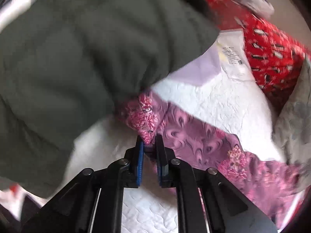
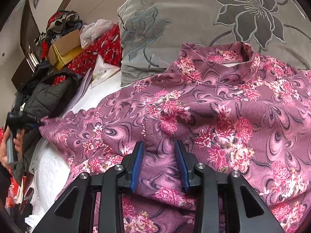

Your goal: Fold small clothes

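Clothing of one kind fills both views: a pink flowered top [image 2: 204, 116] is spread over a white quilted bed cover [image 2: 50, 170], with its collar [image 2: 231, 58] turned toward a grey pillow [image 2: 184, 19] embroidered with large flowers. One corner of the top [image 1: 147, 134], most likely a sleeve end, is pinched between the blue pads of the left tool [image 1: 150, 141], whose fingers are pressed nearly together on the cloth. In the right wrist view the same tool [image 2: 41, 124] is seen at the far left edge of the garment, held by a hand [image 2: 11, 145], with the fabric drawn out toward it. A raised fold in the lower middle of the top is clasped by the right tool [image 2: 159, 147]; its fingers are set partway apart with the bunched cloth filling the gap between the pads. A dark green padded jacket [image 1: 77, 58] is seen just beyond the pinched corner in the left wrist view, much blurred. A white paper packet [image 1: 231, 58] with printed text is laid on the bed cover farther back, beside a red patterned blanket [image 1: 272, 58]. A cardboard box [image 2: 66, 48] and a heap of mixed clothes [image 2: 62, 23] are stacked on the red blanket near the wall
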A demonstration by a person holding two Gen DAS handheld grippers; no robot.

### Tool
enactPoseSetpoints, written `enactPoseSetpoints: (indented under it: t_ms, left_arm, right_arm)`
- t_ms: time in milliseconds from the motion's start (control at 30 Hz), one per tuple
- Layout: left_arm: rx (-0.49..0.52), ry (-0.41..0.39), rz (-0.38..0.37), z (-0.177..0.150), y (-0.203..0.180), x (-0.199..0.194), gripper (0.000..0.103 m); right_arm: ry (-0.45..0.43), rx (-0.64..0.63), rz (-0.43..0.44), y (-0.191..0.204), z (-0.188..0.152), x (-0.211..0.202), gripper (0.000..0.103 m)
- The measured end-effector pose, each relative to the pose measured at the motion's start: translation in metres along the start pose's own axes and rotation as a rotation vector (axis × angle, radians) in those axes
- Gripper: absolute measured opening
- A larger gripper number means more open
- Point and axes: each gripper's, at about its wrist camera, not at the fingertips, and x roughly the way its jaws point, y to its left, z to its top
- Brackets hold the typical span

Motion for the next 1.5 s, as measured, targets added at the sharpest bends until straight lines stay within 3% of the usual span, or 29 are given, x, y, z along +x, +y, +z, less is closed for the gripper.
enactPoseSetpoints:
  t_ms: [33,100,200,267,333,367,400,433,567,767,933,1033,1067,1167,1333,1500]
  left_arm:
    - [-0.054,0.021,-0.056,-0.002,0.010,0.003,0.017]
    - [-0.147,0.057,-0.152,-0.006,0.024,0.008,0.049]
    - [-0.220,0.084,-0.213,-0.007,0.031,0.016,0.053]
    - [-0.228,0.110,-0.195,-0.007,0.029,0.025,0.053]
    - [-0.212,0.098,-0.154,-0.007,0.024,0.027,0.052]
    - [-0.188,0.079,-0.116,-0.007,0.018,0.024,0.042]
    - [-0.173,0.068,-0.101,-0.007,0.015,0.022,0.012]
    - [-0.149,0.062,-0.088,-0.007,0.005,0.021,0.002]
    - [-0.063,-0.019,-0.062,-0.012,-0.027,-0.010,0.003]
    - [0.061,-0.102,-0.181,-0.032,-0.088,-0.076,0.003]
    - [0.131,-0.097,-0.256,-0.045,-0.135,-0.101,0.003]
    - [0.186,-0.087,-0.278,-0.063,-0.163,-0.110,0.003]
    - [0.202,-0.079,-0.287,-0.070,-0.172,-0.112,0.003]
    - [0.236,-0.053,-0.309,-0.084,-0.203,-0.113,0.003]
    - [0.276,-0.007,-0.346,-0.116,-0.241,-0.118,0.003]
    - [0.330,0.018,-0.366,-0.149,-0.280,-0.125,0.003]
  right_arm:
    - [0.000,0.000,0.000,0.000,0.000,0.000,0.036]
    - [-0.001,0.000,0.001,0.000,0.000,0.000,0.036]
    - [-0.002,0.001,0.001,0.000,0.000,0.000,0.036]
    - [-0.002,0.000,0.001,0.000,0.000,0.000,0.036]
    - [-0.003,0.000,0.001,0.000,0.000,0.000,0.036]
    - [-0.003,0.000,0.001,0.000,0.000,0.000,0.036]
    - [-0.003,0.000,0.002,0.000,-0.001,0.000,0.036]
    - [-0.003,0.001,0.002,0.000,0.000,0.000,0.036]
    - [-0.006,0.003,0.005,0.000,-0.001,-0.001,0.036]
    - [-0.006,0.012,0.013,-0.002,0.000,-0.002,0.036]
    - [0.057,-0.016,-0.028,0.008,0.011,0.000,0.037]
    - [0.068,-0.015,-0.038,0.007,0.019,-0.011,0.045]
    - [0.052,-0.012,-0.054,0.002,0.021,-0.018,0.052]
    - [0.018,-0.010,-0.118,-0.018,0.022,-0.036,0.058]
    - [0.031,-0.003,-0.290,-0.070,0.020,-0.057,0.058]
    - [0.044,0.023,-0.372,-0.113,0.003,-0.068,0.058]
